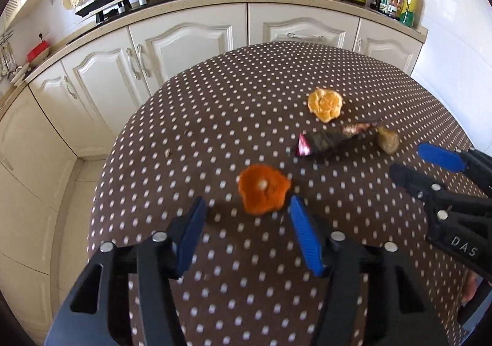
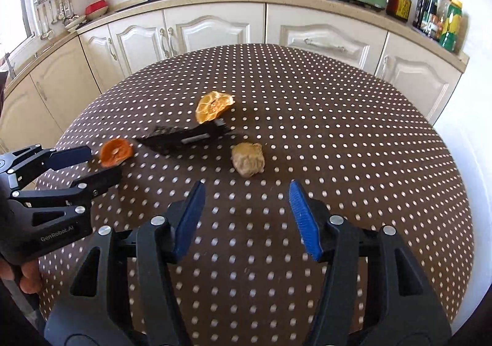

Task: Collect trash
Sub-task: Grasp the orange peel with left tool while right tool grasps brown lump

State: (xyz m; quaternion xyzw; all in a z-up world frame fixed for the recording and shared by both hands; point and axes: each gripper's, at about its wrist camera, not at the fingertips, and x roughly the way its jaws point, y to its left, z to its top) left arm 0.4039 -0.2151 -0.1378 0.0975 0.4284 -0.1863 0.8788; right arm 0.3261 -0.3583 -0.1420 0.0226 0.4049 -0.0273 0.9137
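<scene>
While both tools hang apart, four scraps wait on the counter (image 2: 338, 130).
My left tool (image 1: 246, 207) flanks the peel (image 1: 263, 189); closing high would skid it away.

Dark wrapper (image 2: 184, 138) near table (image 2: 338, 130) centre is motion-smeared in right wrist view, print unreadable; in left wrist view its far end merges with the tan lump (image 1: 388, 140), contact unclear. Orange peel (image 2: 115, 151) near table's left edge partly covered by left gripper (image 2: 92, 166) fingers in right wrist view; touching or not, can't tell. Right gripper (image 1: 430, 167) cut off by the frame's right side in left wrist view, body lettering cut short. A hand (image 2: 29, 280) is only a sliver at lower left. Bottle labels (image 1: 409, 4) at counter's right end too small to read. Table's near edge hidden under both grippers.
</scene>
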